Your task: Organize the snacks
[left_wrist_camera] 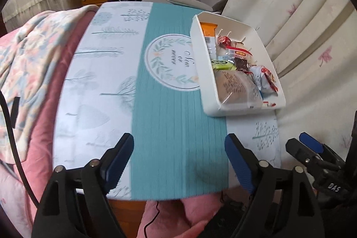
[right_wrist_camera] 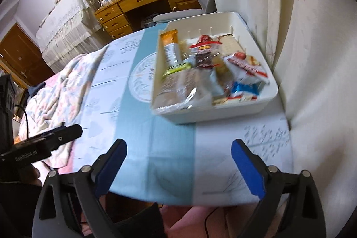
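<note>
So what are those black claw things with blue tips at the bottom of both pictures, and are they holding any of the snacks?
They are grabbers that a person holds, one in each hand, each carrying a small camera that looks out along its two fingers. One picture comes from the left gripper, the other from the right gripper. Both are wide open and hold nothing. Below them is a table with a blue and white tablecloth. On it, beside a curtain, sits a white bin full of wrapped snacks, such as an orange bar. The cloth around the bin carries no loose snacks in these views.
</note>
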`<state>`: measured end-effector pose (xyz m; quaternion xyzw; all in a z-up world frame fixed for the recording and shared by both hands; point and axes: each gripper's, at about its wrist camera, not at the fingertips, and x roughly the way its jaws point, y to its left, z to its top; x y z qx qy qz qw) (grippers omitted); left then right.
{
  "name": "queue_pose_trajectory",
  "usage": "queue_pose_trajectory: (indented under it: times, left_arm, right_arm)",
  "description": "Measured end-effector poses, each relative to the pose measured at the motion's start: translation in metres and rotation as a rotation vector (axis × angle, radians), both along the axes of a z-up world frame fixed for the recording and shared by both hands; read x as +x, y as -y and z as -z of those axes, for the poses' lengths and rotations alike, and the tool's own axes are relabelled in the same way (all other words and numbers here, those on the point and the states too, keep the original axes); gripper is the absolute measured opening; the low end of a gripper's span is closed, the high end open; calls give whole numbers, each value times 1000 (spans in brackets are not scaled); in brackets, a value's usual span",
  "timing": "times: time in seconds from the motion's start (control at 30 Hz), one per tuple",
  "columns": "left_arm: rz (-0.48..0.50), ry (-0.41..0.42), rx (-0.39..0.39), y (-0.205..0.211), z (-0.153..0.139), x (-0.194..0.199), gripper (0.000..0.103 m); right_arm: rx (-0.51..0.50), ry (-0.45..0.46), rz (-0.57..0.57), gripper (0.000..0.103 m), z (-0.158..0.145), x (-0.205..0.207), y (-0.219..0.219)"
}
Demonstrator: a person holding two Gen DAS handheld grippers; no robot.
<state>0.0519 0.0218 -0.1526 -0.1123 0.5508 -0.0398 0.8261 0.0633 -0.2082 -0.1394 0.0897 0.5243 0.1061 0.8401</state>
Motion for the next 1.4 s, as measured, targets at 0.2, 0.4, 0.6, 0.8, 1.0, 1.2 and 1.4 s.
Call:
queue_pose_trajectory:
  times: [0.2, 0.4, 0.6, 0.8, 1.0, 1.2, 1.4]
  left_arm:
    - [17, 64, 33, 2, -39, -25, 102]
    - [20, 116, 71, 18, -71, -37, 102]
    - [-8, 162, 114, 27, -88, -49, 102]
    - [-54, 177, 139, 31, -86, -53, 102]
    - [-76, 177, 143, 35, -82, -49, 102]
    - [-83, 168, 159, 43, -79, -38, 102]
    - [-74, 164, 176, 52, -78, -31, 102]
  right_arm:
    - [28, -23, -23, 102, -35, -23, -13]
    - [20, -29, -31, 103, -67, -33, -15]
    - [-18, 12, -37, 103, -86, -41, -16]
    - [-57, 60, -67, 103, -88, -48, -25]
    - [-76, 78, -75, 103, -85, -45, -27]
    - [-79, 68, -54, 103, -78, -36, -18]
    - [-75, 58, -51, 103, -75, -30, -13]
